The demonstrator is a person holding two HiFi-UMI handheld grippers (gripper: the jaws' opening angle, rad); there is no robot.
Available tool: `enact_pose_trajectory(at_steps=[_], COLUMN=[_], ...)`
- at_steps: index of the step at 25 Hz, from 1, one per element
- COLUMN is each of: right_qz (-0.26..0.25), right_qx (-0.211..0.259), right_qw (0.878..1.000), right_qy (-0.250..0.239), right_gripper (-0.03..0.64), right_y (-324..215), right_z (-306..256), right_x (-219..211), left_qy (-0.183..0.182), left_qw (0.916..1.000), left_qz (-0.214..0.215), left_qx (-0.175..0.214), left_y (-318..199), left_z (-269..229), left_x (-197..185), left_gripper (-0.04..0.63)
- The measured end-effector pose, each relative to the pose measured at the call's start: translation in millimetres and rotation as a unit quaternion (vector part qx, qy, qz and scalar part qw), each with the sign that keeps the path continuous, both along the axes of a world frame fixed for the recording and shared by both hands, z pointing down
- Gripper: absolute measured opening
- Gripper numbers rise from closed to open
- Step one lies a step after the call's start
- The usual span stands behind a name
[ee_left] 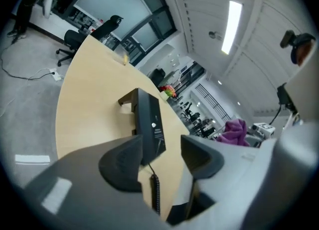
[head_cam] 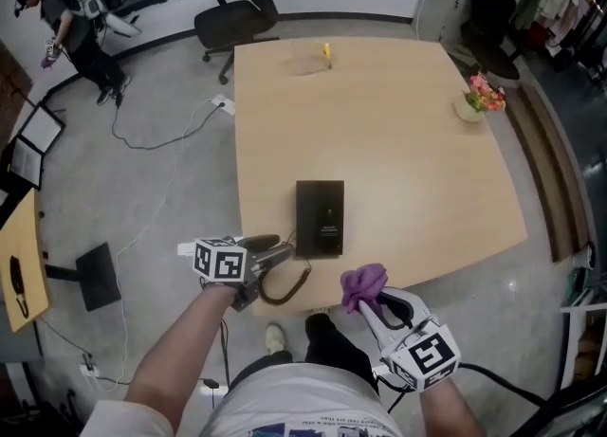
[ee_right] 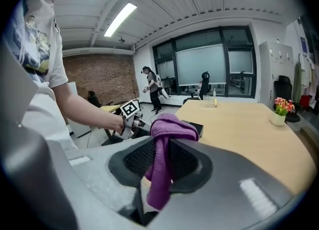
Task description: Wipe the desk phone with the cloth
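A black desk phone (head_cam: pixel 320 217) lies near the front edge of the wooden table (head_cam: pixel 417 160), its coiled cord (head_cam: pixel 285 289) looping off the edge. My left gripper (head_cam: pixel 285 253) is at the phone's near left corner, jaws open and apart from it. In the left gripper view the phone (ee_left: pixel 149 119) stands just beyond the gap of the left gripper (ee_left: pixel 162 150), and the cord (ee_left: pixel 155 194) hangs below. My right gripper (head_cam: pixel 376 303) is off the table's front edge, shut on a purple cloth (head_cam: pixel 364 282). In the right gripper view the cloth (ee_right: pixel 162 144) is bunched between the jaws of the right gripper (ee_right: pixel 160 160).
A small flower pot (head_cam: pixel 471 103) stands at the table's right edge, and a clear cup with a yellow item (head_cam: pixel 325 54) at the far side. An office chair (head_cam: pixel 237 13) is behind the table. A person (head_cam: pixel 71 27) stands far left; cables (head_cam: pixel 161 141) run over the floor.
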State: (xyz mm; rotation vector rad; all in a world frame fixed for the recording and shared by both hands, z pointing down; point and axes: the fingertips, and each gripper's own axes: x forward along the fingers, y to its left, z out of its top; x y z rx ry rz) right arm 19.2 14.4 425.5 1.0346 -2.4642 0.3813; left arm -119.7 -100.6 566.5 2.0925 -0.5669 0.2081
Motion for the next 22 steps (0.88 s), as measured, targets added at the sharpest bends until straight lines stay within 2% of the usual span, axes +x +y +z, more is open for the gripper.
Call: enact_pose_trajectory(at_steps=[7, 11, 14, 16, 18, 22], right_qz=[0.009, 0.012, 0.017, 0.02, 0.021, 0.02], right_qx=[-0.03, -0.045, -0.054, -0.058, -0.062, -0.067], right_qw=[0.999, 0.999, 0.998, 0.998, 0.998, 0.998], right_qy=[-0.005, -0.001, 0.001, 0.0, -0.001, -0.003], right_gripper=[0.091, 0.091, 0.091, 0.091, 0.091, 0.091], right_y=[-37.5, -48.8, -55.0, -58.1, -60.4, -65.7], right_z=[12.5, 18.9, 20.6, 22.0, 24.0, 28.1], right_x=[26.3, 37.4, 46.1, 50.4, 53.9, 56.3], left_qy=[0.004, 0.044, 0.071, 0.077, 0.074, 0.071], left_qw=[0.9982, 0.9941, 0.9866, 0.982, 0.9808, 0.9833], left_qz=[0.024, 0.054, 0.098, 0.117, 0.123, 0.115], left_qx=[-0.055, -0.083, -0.109, -0.127, -0.133, -0.122], left_y=[-50.9, -63.2, -61.1, -59.6, -58.8, -55.9], left_z=[41.9, 41.8, 43.2, 45.0, 45.9, 44.6], left_x=[21.7, 42.8, 61.2, 68.0, 69.1, 69.1], left_gripper=[0.288, 0.291, 0.291, 0.261, 0.207, 0.198])
